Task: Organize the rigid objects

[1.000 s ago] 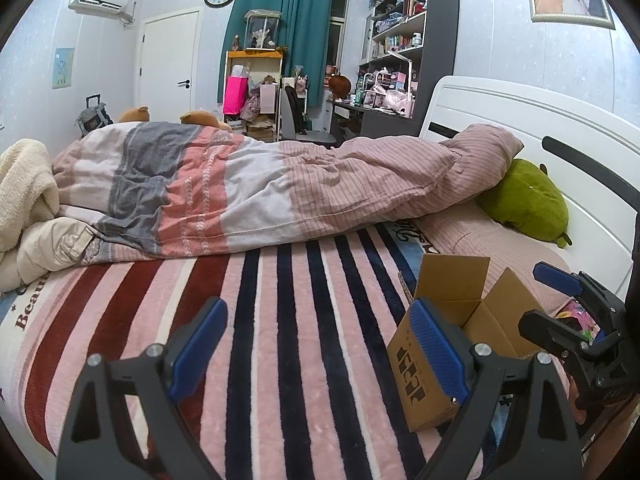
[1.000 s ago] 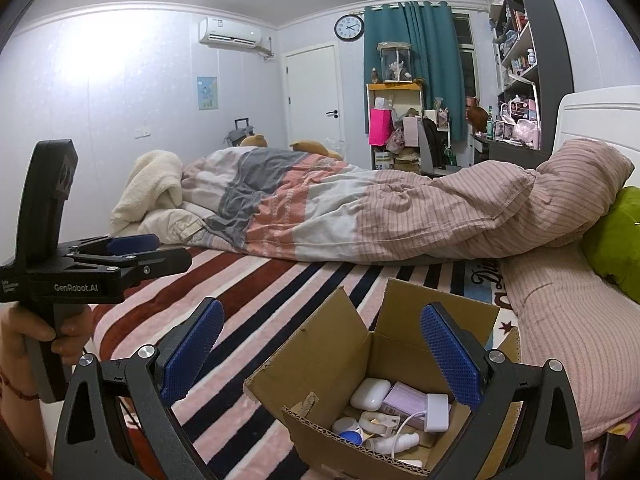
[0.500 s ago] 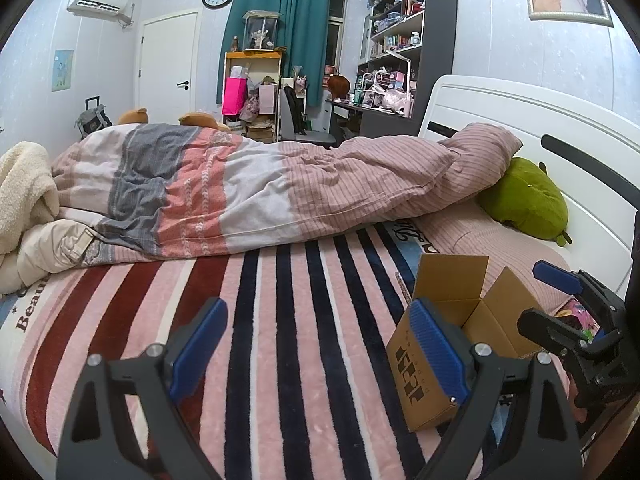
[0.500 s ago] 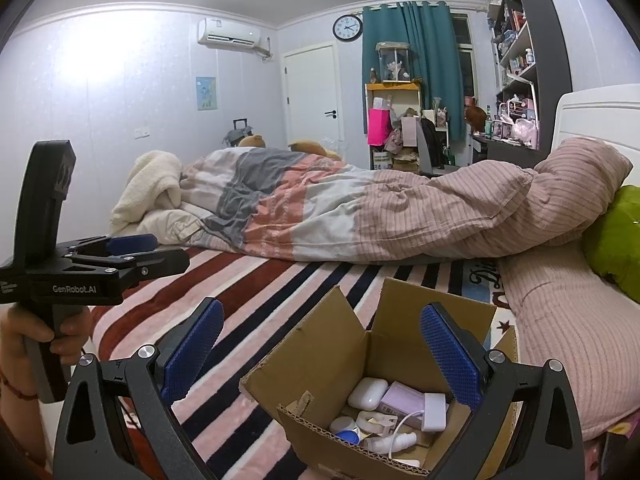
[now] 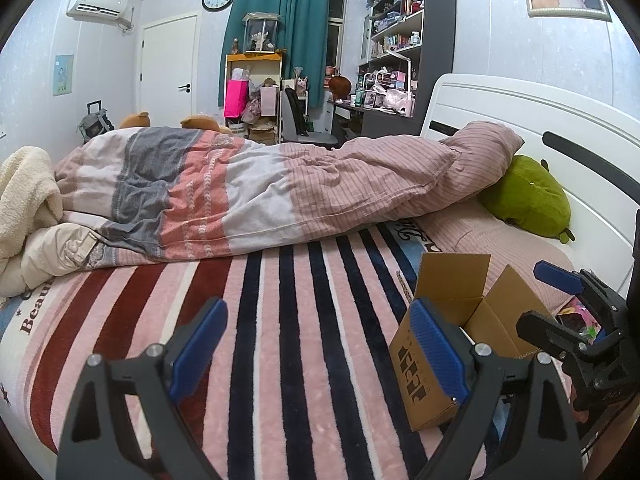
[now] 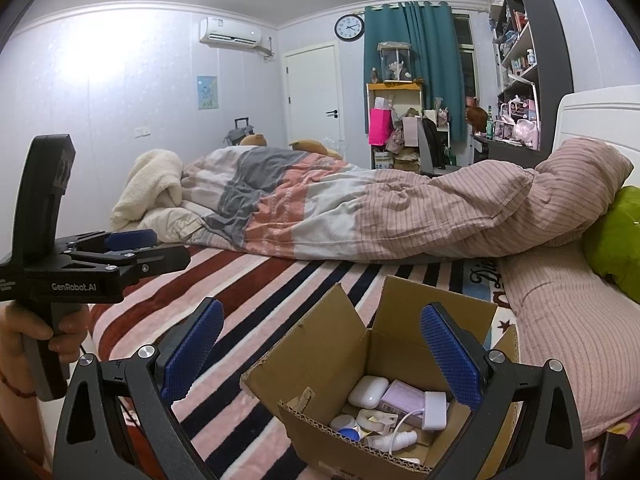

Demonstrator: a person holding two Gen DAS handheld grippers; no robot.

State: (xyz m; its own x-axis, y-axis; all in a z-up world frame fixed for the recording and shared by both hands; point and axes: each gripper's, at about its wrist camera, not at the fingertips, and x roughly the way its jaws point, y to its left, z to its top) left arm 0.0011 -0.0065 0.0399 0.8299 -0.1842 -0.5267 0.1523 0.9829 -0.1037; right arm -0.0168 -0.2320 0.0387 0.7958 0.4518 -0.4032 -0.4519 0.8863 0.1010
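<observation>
An open cardboard box (image 6: 320, 364) sits on the striped bed; it also shows at the right in the left wrist view (image 5: 436, 344). Inside lie a white earbud case (image 6: 369, 391), a pink-lilac box (image 6: 401, 400), a white charger with cable (image 6: 435, 410) and several small items. My right gripper (image 6: 320, 354) is open and empty, hovering just above and in front of the box. My left gripper (image 5: 318, 342) is open and empty over the blanket, left of the box. Each gripper shows in the other's view: the left (image 6: 132, 246), the right (image 5: 560, 300).
The striped blanket (image 5: 280, 320) covers the bed. A rolled duvet (image 5: 280, 188) lies across the back, with a cream fleece (image 5: 24, 192) at the left. A green plush (image 5: 524, 196) leans on the white headboard (image 5: 520, 120). Shelves and a desk stand behind.
Both views have shifted very slightly; the box sits a touch lower and nearer in the right wrist view. Both grippers stay open and empty.
</observation>
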